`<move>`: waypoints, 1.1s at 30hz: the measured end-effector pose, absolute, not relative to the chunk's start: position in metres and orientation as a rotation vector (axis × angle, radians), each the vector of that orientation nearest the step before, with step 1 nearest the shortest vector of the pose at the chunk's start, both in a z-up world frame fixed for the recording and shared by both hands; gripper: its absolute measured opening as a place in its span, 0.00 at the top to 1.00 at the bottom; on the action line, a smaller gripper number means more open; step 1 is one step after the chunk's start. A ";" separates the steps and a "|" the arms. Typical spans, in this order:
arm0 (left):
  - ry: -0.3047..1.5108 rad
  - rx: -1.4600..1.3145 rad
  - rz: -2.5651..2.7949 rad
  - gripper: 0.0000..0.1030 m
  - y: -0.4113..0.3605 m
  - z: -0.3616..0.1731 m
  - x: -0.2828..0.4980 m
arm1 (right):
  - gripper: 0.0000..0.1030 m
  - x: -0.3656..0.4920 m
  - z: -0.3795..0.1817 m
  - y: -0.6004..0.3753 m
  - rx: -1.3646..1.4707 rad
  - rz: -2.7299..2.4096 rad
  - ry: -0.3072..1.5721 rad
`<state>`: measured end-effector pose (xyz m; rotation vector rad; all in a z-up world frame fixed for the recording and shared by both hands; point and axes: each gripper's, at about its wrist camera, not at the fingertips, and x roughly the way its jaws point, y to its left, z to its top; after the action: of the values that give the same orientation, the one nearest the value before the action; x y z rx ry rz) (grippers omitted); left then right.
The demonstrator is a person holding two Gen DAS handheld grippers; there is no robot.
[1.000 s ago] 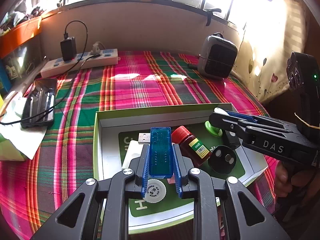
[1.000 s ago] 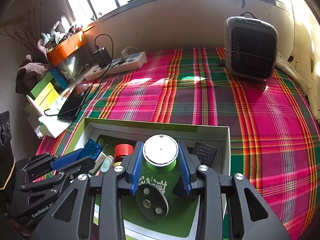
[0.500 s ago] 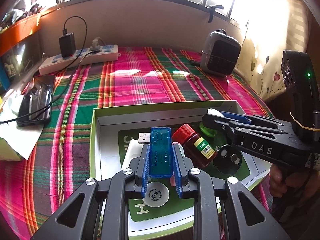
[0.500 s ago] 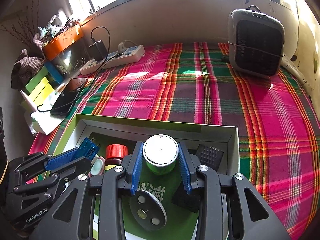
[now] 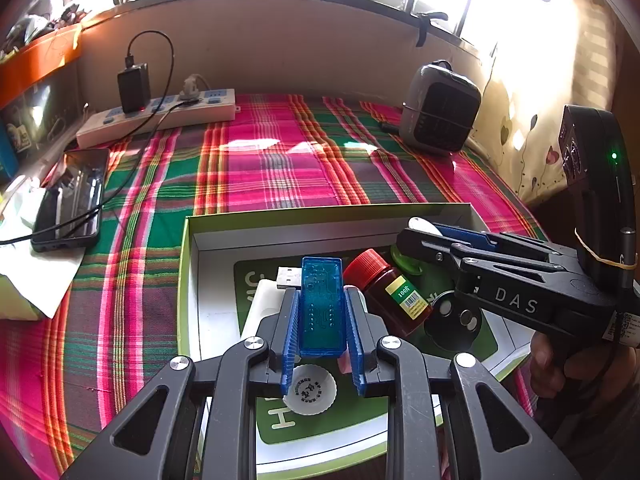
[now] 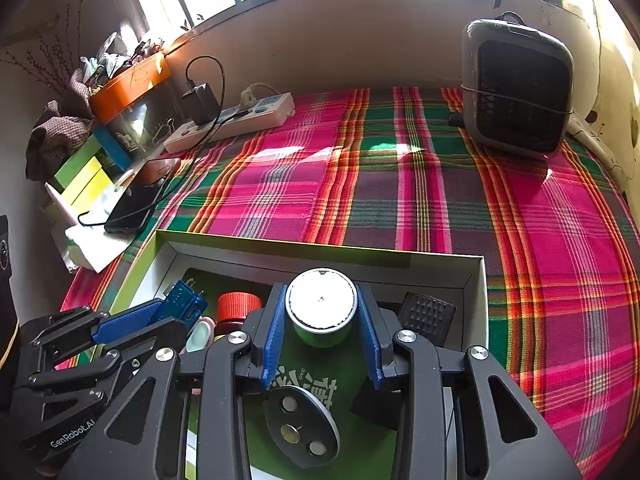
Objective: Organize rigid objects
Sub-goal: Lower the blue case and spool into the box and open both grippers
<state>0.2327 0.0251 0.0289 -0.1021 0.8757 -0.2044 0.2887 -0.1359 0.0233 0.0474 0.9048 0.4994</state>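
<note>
A green-rimmed white box (image 5: 188, 264) (image 6: 280, 246) lies on the plaid cloth. My left gripper (image 5: 322, 300) (image 6: 168, 312) is shut on a blue translucent USB stick (image 5: 322, 306) (image 6: 182, 300), held above the box. My right gripper (image 6: 322, 312) (image 5: 416, 236) is shut on a green jar with a white lid (image 6: 322, 306) (image 5: 404, 258), also over the box. Inside lie a brown bottle with a red cap (image 5: 388, 292) (image 6: 238, 306), a black oval disc (image 5: 454, 322) (image 6: 302, 426), a white round cap (image 5: 310, 388), a white block (image 5: 262, 308) and a black ribbed piece (image 6: 428, 314).
A grey heater (image 5: 440, 114) (image 6: 516, 88) stands at the back right. A white power strip (image 5: 156, 114) (image 6: 232, 120) with a charger lies at the back left. A phone (image 5: 70, 200) (image 6: 136, 208) on a cable rests on paper at the left. A hand (image 5: 576, 364) holds the right gripper.
Both grippers have lifted slightly and drawn back toward me, each keeping its hold. The box's contents have not moved.
</note>
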 end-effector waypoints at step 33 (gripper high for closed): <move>0.859 -0.089 -0.210 0.73 0.021 0.037 0.217 | 0.57 0.271 0.037 -0.138 0.050 0.482 0.866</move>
<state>0.2166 0.0213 0.0366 -0.0887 0.8590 -0.2101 0.2712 -0.1376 0.0369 0.0505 0.8656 0.4823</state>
